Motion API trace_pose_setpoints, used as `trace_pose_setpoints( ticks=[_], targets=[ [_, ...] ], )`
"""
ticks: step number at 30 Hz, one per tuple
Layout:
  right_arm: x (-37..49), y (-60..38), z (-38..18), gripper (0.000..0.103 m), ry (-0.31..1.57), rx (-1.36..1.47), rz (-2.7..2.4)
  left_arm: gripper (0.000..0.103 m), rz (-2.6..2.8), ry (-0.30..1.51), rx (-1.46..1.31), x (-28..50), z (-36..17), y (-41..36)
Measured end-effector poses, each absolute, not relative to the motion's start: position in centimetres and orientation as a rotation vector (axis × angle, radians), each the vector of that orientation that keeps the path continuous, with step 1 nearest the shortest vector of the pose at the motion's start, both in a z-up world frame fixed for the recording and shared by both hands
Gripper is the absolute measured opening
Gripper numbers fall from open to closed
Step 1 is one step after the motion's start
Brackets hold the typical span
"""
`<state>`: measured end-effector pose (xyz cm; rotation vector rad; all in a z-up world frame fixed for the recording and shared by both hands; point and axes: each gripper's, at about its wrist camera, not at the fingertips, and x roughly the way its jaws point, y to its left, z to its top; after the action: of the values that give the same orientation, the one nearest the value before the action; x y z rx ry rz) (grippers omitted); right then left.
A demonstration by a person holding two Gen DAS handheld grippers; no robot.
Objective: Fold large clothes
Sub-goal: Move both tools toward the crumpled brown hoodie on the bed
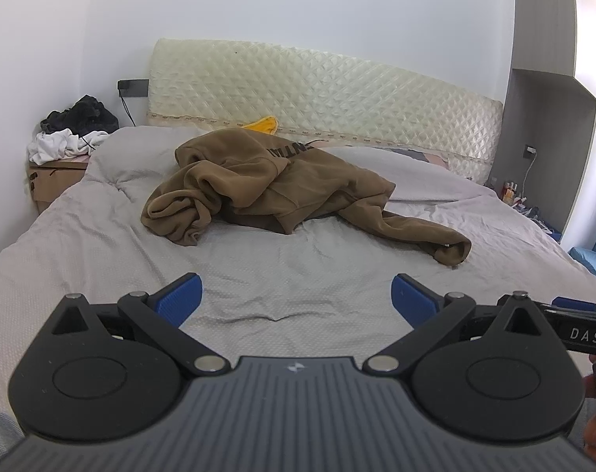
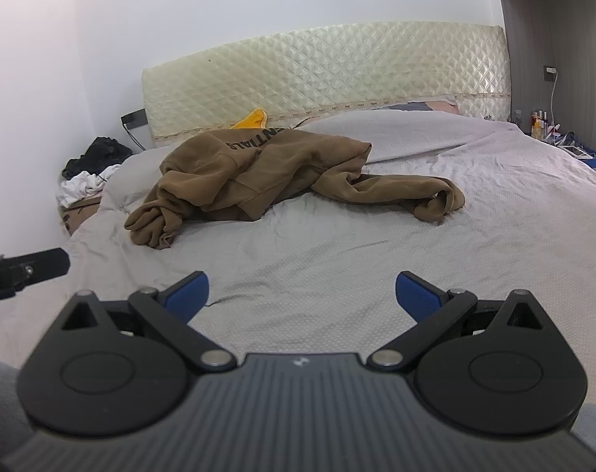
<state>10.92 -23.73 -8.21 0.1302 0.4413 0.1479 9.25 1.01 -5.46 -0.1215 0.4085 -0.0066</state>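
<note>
A bedroom: a bed (image 1: 101, 259) under a wrinkled grey cover, with a quilted cream headboard (image 1: 321, 90) against a white wall. The brown hoodie (image 1: 258, 185) lies crumpled mid-bed, well ahead of both grippers, untouched. Its body is bunched ahead and slightly left of them; one sleeve (image 2: 412, 192) trails forward-right. The left gripper (image 1: 296, 299) hangs above bare cover, blue pads spread wide, nothing between them. The right gripper (image 2: 302, 295) is likewise spread and empty, and is held beside the left.

Risks, as judged: the cloth is layered and twisted, so a pinch could catch several layers, or the cover beneath, and drag the heap rather than spread it. The hem and shoulders are not identifiable, so a wrong first grasp is likely.
</note>
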Motion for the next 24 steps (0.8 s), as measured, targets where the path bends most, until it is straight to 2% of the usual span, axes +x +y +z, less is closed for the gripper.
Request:
trace_pose_setpoints(
  ticks=[24],
  targets=[
    [12.8,-24.4,-11.1,0.103,0.423,0.129,0.123,0.103,0.002,0.413,-0.156,12.1,-7.5,2.5]
  ],
)
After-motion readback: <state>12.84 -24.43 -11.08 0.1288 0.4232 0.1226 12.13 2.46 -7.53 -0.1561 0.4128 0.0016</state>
